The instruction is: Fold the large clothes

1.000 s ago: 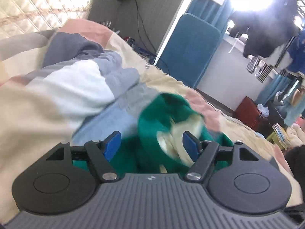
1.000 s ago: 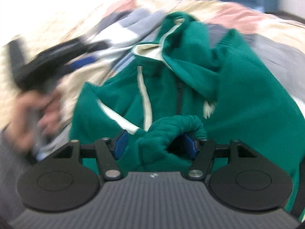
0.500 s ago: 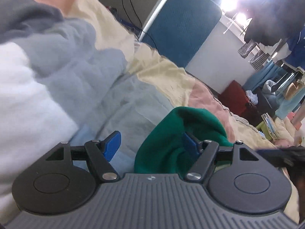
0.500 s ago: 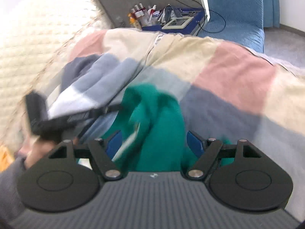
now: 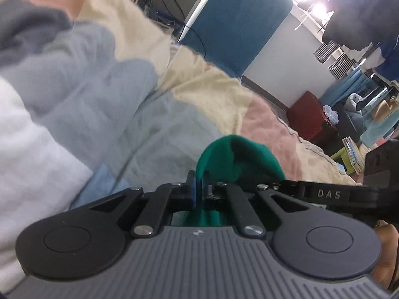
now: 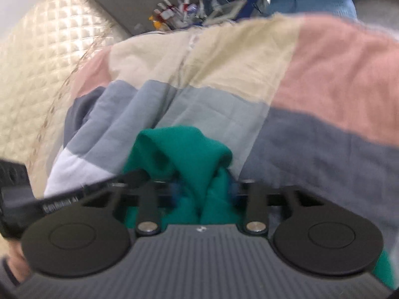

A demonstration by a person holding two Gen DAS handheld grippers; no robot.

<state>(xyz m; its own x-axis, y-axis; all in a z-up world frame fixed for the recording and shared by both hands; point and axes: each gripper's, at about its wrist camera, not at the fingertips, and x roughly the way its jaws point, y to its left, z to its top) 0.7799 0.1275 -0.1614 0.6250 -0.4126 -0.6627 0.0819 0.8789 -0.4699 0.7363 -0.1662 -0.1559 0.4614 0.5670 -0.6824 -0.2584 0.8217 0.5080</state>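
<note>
A green hoodie (image 5: 237, 157) lies on a patchwork quilt (image 5: 124, 94). My left gripper (image 5: 198, 184) is shut on a fold of the green fabric, which bulges up past the fingers. In the right wrist view my right gripper (image 6: 204, 189) is shut on another bunch of the green hoodie (image 6: 184, 154), held over the quilt (image 6: 224, 79). The two grippers are close side by side; the right one's arm shows at the right edge of the left wrist view (image 5: 349, 194). Most of the hoodie is hidden below the grippers.
A quilted cream headboard (image 6: 37, 62) is at the left. A bedside shelf with small bottles (image 6: 179, 7) is behind the bed. A blue chair (image 5: 237, 25), a red box (image 5: 306, 114) and hanging clothes (image 5: 361, 12) stand beyond the bed.
Both grippers have closed on the green fabric; they were open earlier. Both have moved to the hoodie's edge and now look across the quilt, with far less of the hoodie in view.
</note>
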